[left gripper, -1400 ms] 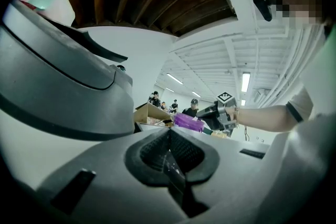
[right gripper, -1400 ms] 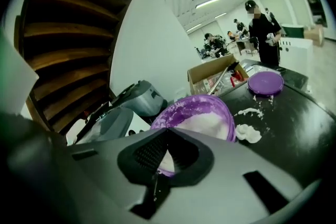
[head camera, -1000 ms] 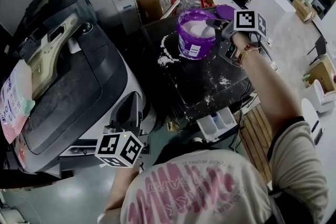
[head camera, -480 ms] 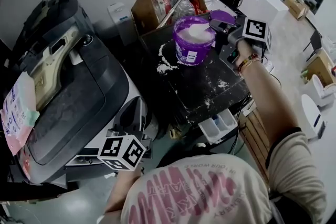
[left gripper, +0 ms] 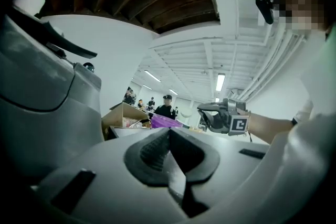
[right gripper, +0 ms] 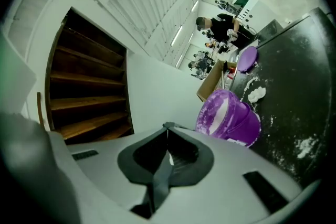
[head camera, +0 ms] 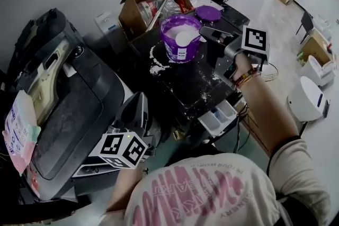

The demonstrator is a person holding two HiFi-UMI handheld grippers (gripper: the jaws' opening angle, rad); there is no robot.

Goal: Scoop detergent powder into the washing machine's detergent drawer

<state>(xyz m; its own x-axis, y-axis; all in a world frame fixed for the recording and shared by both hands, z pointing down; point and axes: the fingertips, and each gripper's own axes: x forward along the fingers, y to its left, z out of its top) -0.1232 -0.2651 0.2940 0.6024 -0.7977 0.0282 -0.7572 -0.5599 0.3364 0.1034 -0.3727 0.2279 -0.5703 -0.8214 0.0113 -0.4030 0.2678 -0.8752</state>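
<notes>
An open purple tub (head camera: 180, 42) of white detergent powder stands on the washing machine's black top (head camera: 188, 84); a round white lump or scoop (head camera: 185, 38) lies in it. The tub's purple lid (head camera: 208, 13) lies behind it. My right gripper (head camera: 203, 32) hovers at the tub's right rim, jaws shut. In the right gripper view the tub (right gripper: 228, 115) sits right of the shut gripper (right gripper: 167, 128); a thin white sliver shows between the pads. The white detergent drawer (head camera: 220, 116) is pulled out at the machine's front. My left gripper (head camera: 139, 102) is low, shut and empty (left gripper: 169, 131).
Spilled powder (head camera: 157, 66) lies on the black top beside the tub. A cardboard box (head camera: 145, 2) stands behind it. A dark grey machine (head camera: 69, 98) with a pink and white packet (head camera: 18, 129) fills the left. People stand far back. A white bin (head camera: 307, 98) is at right.
The head view has swung, so the tub now sits further left. My right gripper has drawn back a little from over the tub to its right rim. The left gripper has hardly moved.
</notes>
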